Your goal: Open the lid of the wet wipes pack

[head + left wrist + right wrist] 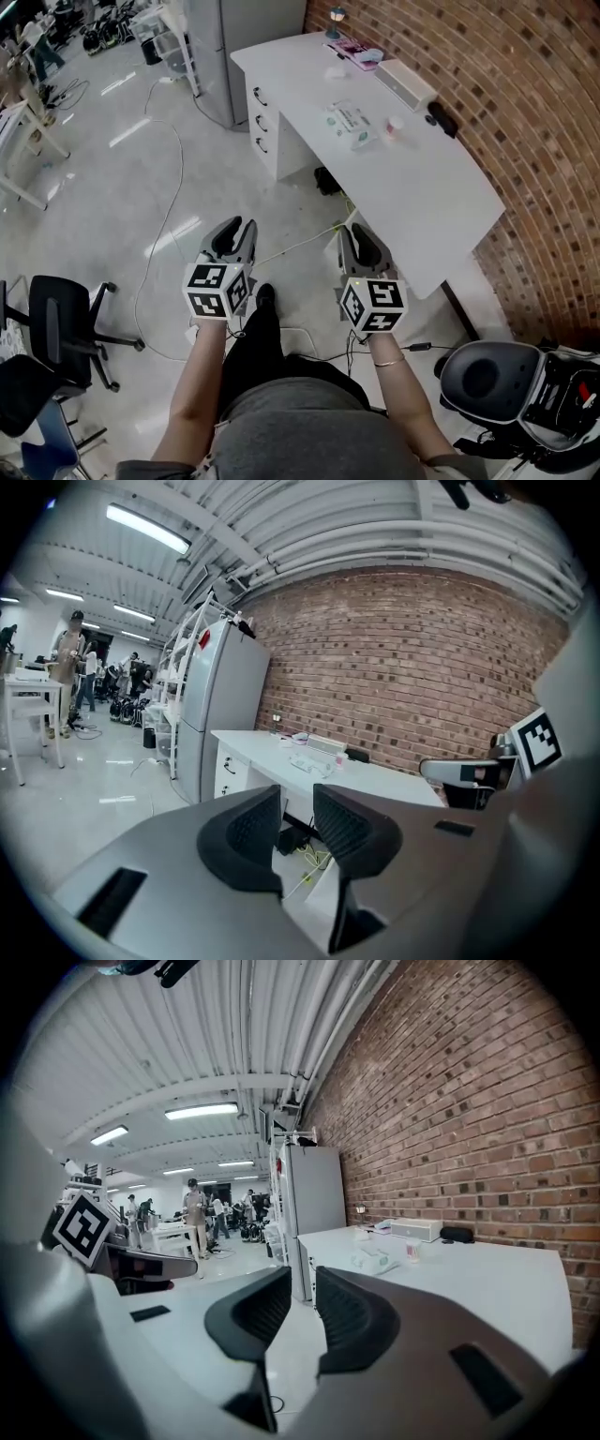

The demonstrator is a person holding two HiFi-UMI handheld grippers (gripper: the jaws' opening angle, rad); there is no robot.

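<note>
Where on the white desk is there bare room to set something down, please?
The near half of the desk is bare, from the wipes pack and cup down to the near edge. A narrower free strip runs along the left edge above the drawers. The far end is crowded: white box, black case, pink items.
</note>
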